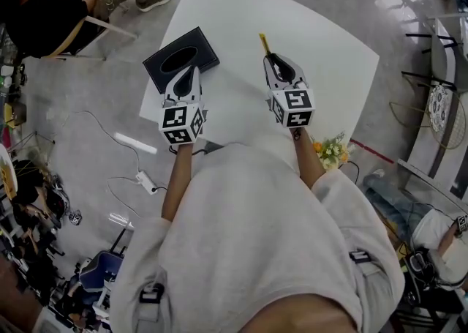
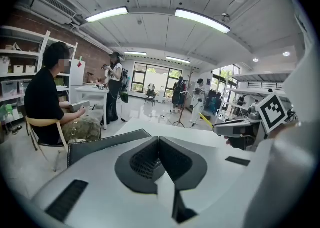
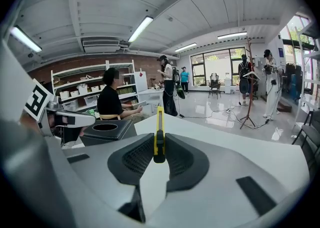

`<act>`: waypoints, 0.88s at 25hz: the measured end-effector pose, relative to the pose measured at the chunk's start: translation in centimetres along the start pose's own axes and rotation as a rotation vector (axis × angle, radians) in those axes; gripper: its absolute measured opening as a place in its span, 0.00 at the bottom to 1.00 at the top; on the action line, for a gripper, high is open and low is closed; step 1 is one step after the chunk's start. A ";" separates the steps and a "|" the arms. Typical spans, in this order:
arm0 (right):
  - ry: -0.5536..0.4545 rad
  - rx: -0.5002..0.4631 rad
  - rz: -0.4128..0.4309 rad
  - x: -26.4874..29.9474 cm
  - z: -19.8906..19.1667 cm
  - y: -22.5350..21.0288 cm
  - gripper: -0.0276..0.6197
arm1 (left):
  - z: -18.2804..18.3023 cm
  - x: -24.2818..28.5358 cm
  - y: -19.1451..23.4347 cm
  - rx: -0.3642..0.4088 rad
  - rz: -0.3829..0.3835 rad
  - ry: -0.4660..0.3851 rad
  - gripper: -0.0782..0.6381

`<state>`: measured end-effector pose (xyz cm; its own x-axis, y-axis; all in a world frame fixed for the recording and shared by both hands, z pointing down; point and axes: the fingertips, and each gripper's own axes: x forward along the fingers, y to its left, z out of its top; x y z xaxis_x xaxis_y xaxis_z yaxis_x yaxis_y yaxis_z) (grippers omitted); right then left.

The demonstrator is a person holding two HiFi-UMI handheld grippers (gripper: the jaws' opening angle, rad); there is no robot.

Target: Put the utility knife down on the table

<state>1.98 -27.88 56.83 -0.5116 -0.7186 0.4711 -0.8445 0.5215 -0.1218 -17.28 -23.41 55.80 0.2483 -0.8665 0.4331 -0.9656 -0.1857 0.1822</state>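
Clamping utility knife (image 3: 159, 124) in right gripper (image 3: 159, 144) jaws, rear end hidden, left gripper (image 2: 158, 143) jaws clenched

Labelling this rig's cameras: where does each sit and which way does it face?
Head view: on the head, steeply down at white table; torso, arms, left gripper, right gripper show.
Left gripper view: on it, level across table; own shut jaws.
Right gripper view: likewise; jaws shut on utility knife.
Both gripper views share the black box.
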 end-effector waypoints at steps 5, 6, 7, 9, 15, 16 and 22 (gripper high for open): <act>0.041 0.000 0.007 1.6 -1.2 -0.3 0.17 | -0.5 0.1 -0.1 0.008 0.004 0.017 0.14; 0.052 0.000 0.008 2.0 -1.6 -0.4 0.17 | -0.5 0.0 0.0 0.005 0.006 0.019 0.14; 0.062 0.000 0.009 2.4 -1.9 -0.4 0.17 | -0.6 0.0 0.1 0.002 0.009 0.021 0.14; 0.082 -0.002 0.013 3.2 -2.5 -0.4 0.17 | -0.7 0.0 0.2 0.000 0.013 0.024 0.14; 0.123 -0.016 0.034 5.4 -3.6 0.5 0.17 | -1.3 -0.6 0.6 0.000 0.026 0.034 0.14; 0.130 -0.019 0.037 5.7 -3.7 0.6 0.17 | -1.4 -0.7 0.6 -0.002 0.028 0.035 0.14; 0.197 -0.027 0.049 8.3 -5.5 0.2 0.17 | -1.5 -0.5 0.5 -0.010 0.032 0.036 0.14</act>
<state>-1.58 -31.21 65.56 -0.5088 -0.5896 0.6273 -0.8135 0.5677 -0.1261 -17.80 -22.36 57.04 0.2200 -0.8544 0.4707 -0.9723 -0.1531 0.1766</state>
